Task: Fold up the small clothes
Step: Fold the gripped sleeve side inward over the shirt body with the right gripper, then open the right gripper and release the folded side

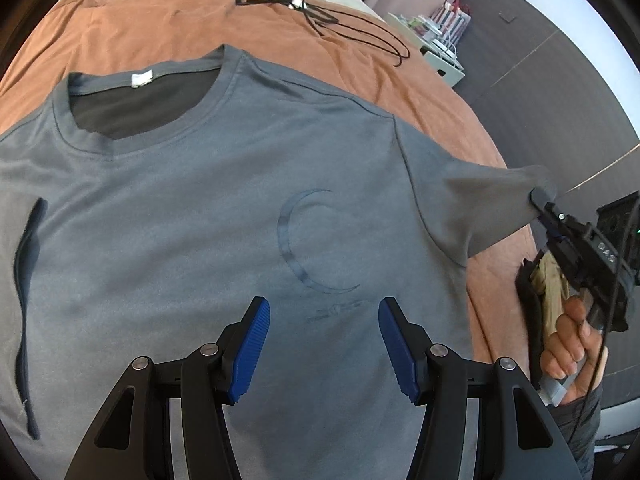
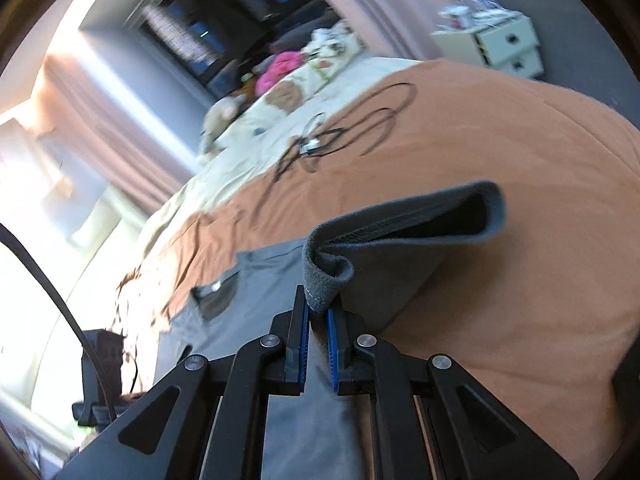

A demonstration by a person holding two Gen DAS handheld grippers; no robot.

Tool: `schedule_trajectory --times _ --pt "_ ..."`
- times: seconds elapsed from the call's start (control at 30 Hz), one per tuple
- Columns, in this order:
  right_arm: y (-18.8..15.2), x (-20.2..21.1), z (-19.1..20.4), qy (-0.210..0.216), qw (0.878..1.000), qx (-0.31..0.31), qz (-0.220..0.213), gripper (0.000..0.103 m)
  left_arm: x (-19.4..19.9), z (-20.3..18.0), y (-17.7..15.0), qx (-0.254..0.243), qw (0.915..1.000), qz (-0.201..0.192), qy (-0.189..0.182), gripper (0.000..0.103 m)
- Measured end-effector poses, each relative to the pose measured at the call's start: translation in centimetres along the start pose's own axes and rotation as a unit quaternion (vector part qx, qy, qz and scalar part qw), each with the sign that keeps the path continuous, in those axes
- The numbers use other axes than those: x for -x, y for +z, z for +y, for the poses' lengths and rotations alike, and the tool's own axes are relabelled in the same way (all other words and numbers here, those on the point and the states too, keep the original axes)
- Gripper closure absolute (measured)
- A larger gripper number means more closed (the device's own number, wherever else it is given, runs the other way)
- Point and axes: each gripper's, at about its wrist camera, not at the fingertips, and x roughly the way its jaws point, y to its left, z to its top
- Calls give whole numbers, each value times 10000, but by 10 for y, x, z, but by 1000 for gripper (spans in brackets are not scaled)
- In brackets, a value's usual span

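Spread wide, left gripper [image 1: 324,344] over flat grey T-shirt [image 1: 200,208]; right gripper [image 2: 318,316] pinching sleeve hem [image 2: 326,280], seemingly lifted. Folding barely begun; all folds left.

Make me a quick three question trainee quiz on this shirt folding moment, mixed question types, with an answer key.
1. True or false: the left gripper is clamped on the collar of the grey T-shirt.
2. Which part of the shirt does the right gripper pinch? A) hem B) sleeve C) collar
3. Fill in: the black cable lies on the ___ blanket.

Key: 1 false, it hovers open above the chest; 2 B; 3 orange.
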Motion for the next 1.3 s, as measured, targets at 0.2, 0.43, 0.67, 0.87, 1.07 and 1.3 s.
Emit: schedule_trajectory --times 0.2,0.43,0.67,0.87,1.07,1.3 --pt "-1 -15 24 62 9960 802 383 98 10 16 -2 155 9998 -72 56 44" --pt "-6 -39 40 54 9839 1481 1002 98 25 37 -6 323 9993 -172 116 44" --pt "-17 -68 50 -91 9681 1676 1858 86 39 58 -13 499 9983 -250 142 44" --pt "-13 -48 37 77 9781 1107 1760 21 50 67 -18 578 9977 -328 136 44" --pt "-5 -39 -11 -127 9902 -88 1385 21 56 72 -23 631 9973 -369 88 44" --pt "-3 -47 -50 -216 9884 -1259 817 21 59 86 -27 670 9969 -370 177 44"
